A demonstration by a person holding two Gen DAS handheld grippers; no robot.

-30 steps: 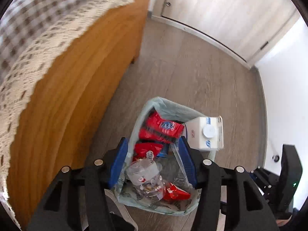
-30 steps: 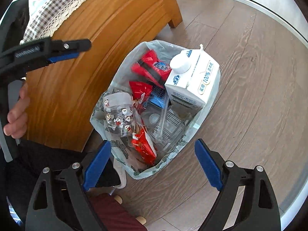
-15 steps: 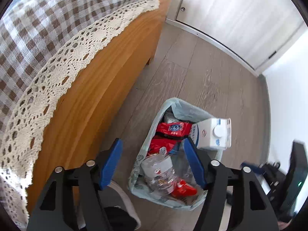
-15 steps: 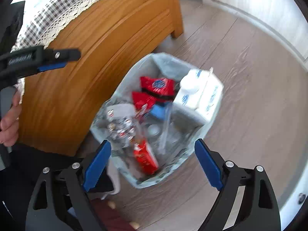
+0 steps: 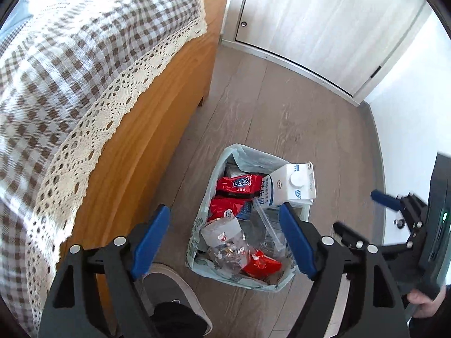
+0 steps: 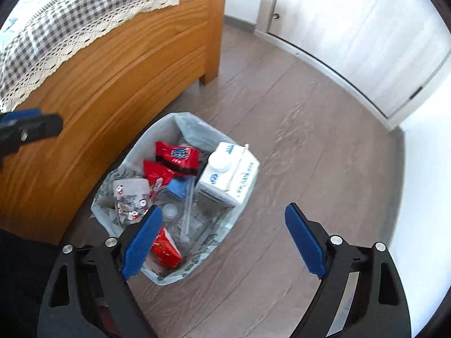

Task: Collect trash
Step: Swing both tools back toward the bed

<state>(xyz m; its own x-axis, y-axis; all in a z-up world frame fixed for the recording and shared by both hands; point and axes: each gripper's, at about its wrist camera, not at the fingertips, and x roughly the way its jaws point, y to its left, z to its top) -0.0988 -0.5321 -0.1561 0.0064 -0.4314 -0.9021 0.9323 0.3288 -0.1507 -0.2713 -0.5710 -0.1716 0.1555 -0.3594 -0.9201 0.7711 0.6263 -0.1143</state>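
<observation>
Pale green plastic trash bag, sitting on grey wood floor beside orange wooden bed frame, looking smaller than before. Left gripper: jaws opening wider, holding nothing. Right gripper: jaws staying wide apart, empty.

- Both views are bright with daylight; the strongest light sits at the upper left, where the checked cloth washes out toward white.
- The white wall at the right is overexposed, almost featureless.
- Fisheye distortion bends the door's threshold into a curve, and dark vignetting fills all 4 corners.
- Motion blur softens the cloth and the floor; the trash bag is fairly sharp in the left view, smeared in the right.
- Shadows are soft and faint.
</observation>
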